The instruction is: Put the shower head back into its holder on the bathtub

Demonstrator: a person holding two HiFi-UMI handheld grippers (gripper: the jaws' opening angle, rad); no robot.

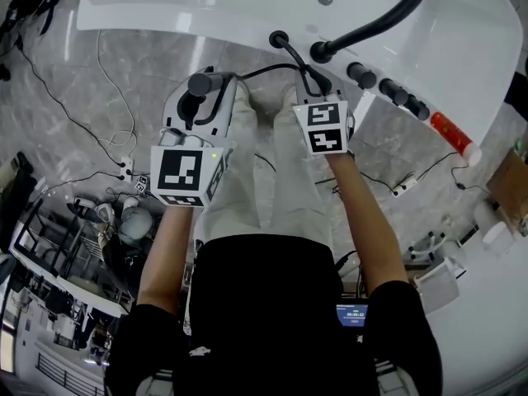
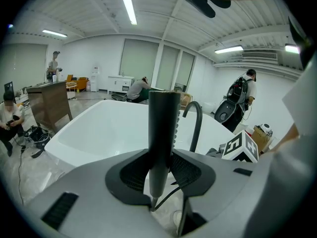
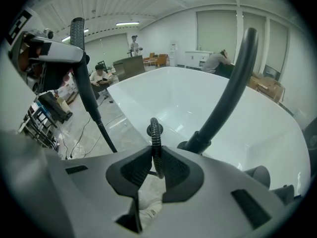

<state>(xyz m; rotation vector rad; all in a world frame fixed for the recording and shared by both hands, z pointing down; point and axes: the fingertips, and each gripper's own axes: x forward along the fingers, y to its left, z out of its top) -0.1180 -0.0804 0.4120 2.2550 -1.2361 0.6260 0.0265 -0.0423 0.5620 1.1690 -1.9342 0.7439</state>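
Black, stiff and probably light but slick, the shower head (image 2: pixel 163 128) stands upright, pinched low on its handle by the left gripper (image 2: pixel 160 160) just short of the bathtub (image 1: pixel 165 25), while the right gripper (image 3: pixel 157 157) nips its springy ribbed hose (image 3: pixel 155 140)

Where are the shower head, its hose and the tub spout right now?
shower head (image 2: pixel 162 133), left gripper view, the middle of its dark handle.
hose (image 3: pixel 156 143), right gripper view, its ribbed stretch.
tub spout (image 3: pixel 229 95), right gripper view, its curved black neck.
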